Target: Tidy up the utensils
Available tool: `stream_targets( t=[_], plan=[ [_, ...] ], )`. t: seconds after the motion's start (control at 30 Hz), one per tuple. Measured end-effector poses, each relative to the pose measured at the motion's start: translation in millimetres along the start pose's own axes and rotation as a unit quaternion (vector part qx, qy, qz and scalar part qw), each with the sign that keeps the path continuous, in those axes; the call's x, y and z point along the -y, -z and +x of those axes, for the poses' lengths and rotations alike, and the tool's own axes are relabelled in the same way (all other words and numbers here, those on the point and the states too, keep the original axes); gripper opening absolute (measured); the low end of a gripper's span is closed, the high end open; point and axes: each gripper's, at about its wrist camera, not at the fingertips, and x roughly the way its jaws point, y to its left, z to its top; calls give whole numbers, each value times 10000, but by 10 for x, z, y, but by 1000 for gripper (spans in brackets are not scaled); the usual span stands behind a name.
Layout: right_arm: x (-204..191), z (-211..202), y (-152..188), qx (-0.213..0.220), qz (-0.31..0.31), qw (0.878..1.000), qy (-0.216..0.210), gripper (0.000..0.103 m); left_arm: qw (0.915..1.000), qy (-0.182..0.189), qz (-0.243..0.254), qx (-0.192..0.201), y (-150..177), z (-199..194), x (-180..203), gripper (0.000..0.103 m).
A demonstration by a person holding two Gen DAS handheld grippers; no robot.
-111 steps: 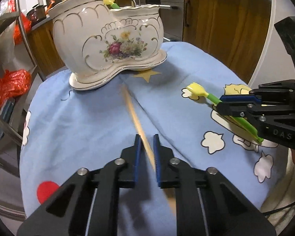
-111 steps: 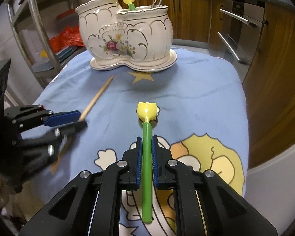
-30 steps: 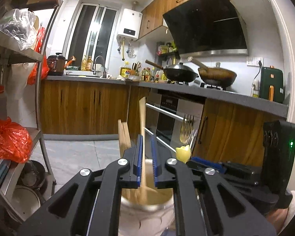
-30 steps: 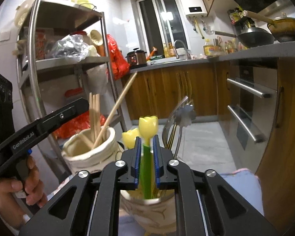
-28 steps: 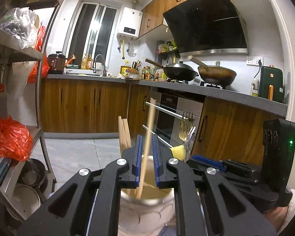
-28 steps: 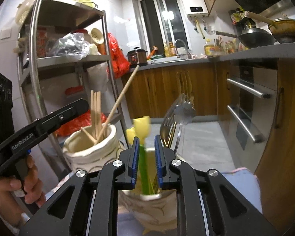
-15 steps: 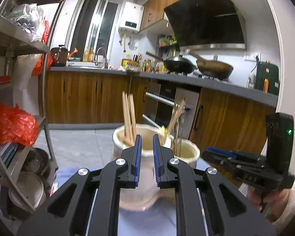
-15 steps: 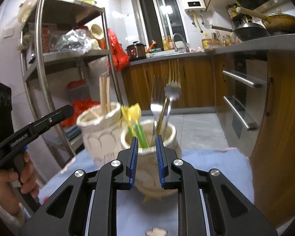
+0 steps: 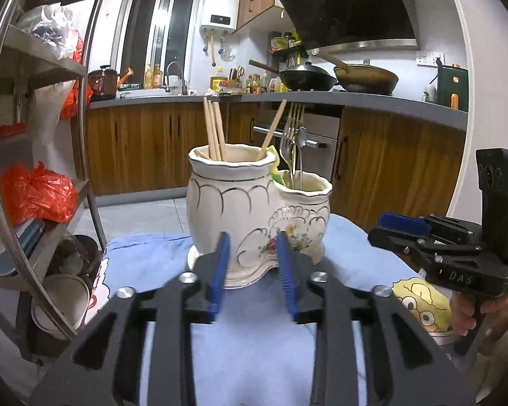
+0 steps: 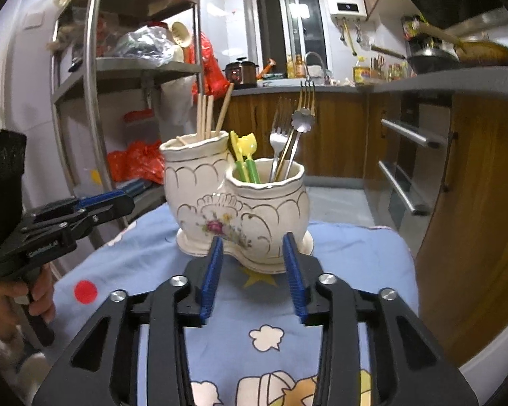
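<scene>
Utensils are all standing in the ceramic holder (image 10: 240, 203), a cream two-pot thing with gold scallops and a little flower print, sitting on its matching base in the middle of the blue cartoon tablecloth (image 10: 348, 253). Behind it there's the wooden kitchen cabinets (image 9: 142, 149) and a metal shelf rack (image 10: 94, 77) with red plastic bags on it. Both grippers are low over the cloth in front of the holder, pointing at it and not touching it. The left gripper (image 9: 253, 272) has its jaws spread wide with nothing between them, and the right gripper (image 10: 253, 272) is the same, wide apart and empty. In the taller pot you've got the wooden chopsticks (image 10: 205, 115), a bunch standing close together plus one leaning off at an angle toward the other pot. The shorter pot has the metal forks (image 10: 284, 135) along with a flower-headed metal piece, and the two green-handled yellow tulip spoons (image 10: 247, 155) tucked on the side nearest the tall pot.
</scene>
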Motion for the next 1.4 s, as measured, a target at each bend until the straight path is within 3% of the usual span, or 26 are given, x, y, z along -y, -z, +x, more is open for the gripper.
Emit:
stream_targets(
  t=[0.13,0.23,0.27,0.4,0.53,0.8,1.4],
  plan=[
    [-84,-84,34,248,-304,9992,104,66,9997,-92,120,191,25,-76,84,55],
    [-135,-119,76,353,-479,9981,130,70,9992,-154,208,309,48,-115,116,65],
    [-139,-122,88,361,-499,9980,128,75,9991,-183,206,329,57,-119,116,69],
    [-105,-166,96,483,-424,9979,68,79,9989,-252,109,384,84,-125,98,76],
    [-40,-204,100,587,-246,9980,2,93,9987,-298,90,413,111,-127,98,79],
    [-53,-234,105,661,-258,9975,-12,98,9976,-339,207,560,116,-173,137,96],
    [-72,-274,109,736,-273,9969,16,98,9969,-436,259,608,132,-201,156,97]
  ],
)
